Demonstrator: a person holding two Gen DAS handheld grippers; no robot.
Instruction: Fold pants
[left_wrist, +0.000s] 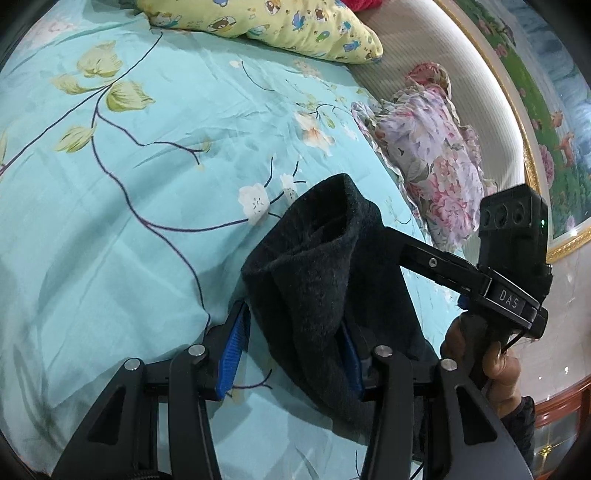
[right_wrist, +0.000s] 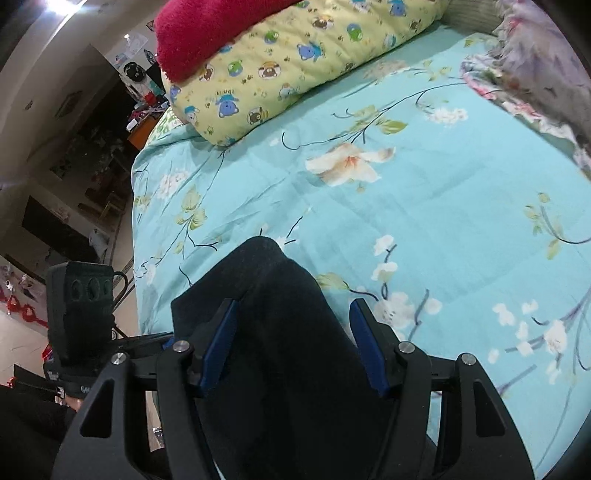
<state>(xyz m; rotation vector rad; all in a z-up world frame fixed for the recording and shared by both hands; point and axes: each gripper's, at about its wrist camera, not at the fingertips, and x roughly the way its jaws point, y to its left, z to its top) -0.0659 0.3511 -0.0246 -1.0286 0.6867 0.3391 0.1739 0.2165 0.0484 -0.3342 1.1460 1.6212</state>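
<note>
The pants (left_wrist: 314, 280) are dark, almost black, bunched fabric lying on a turquoise floral bedsheet (left_wrist: 147, 184). In the left wrist view my left gripper (left_wrist: 291, 350) has its blue-padded fingers (left_wrist: 232, 354) spread apart, and the cloth drapes between them and over the right finger. In the right wrist view the pants (right_wrist: 280, 332) fill the gap of my right gripper (right_wrist: 295, 343), whose blue pads (right_wrist: 365, 347) stand wide on either side of the fabric. My right gripper's body (left_wrist: 509, 258) shows at the right in the left wrist view.
A yellow cartoon-print pillow (left_wrist: 266, 22) lies at the head of the bed, with a red blanket (right_wrist: 207, 29) on it. A pink floral pillow (left_wrist: 436, 147) lies by the headboard (left_wrist: 491, 110). The bed edge (right_wrist: 136, 229) drops to a cluttered floor on the left.
</note>
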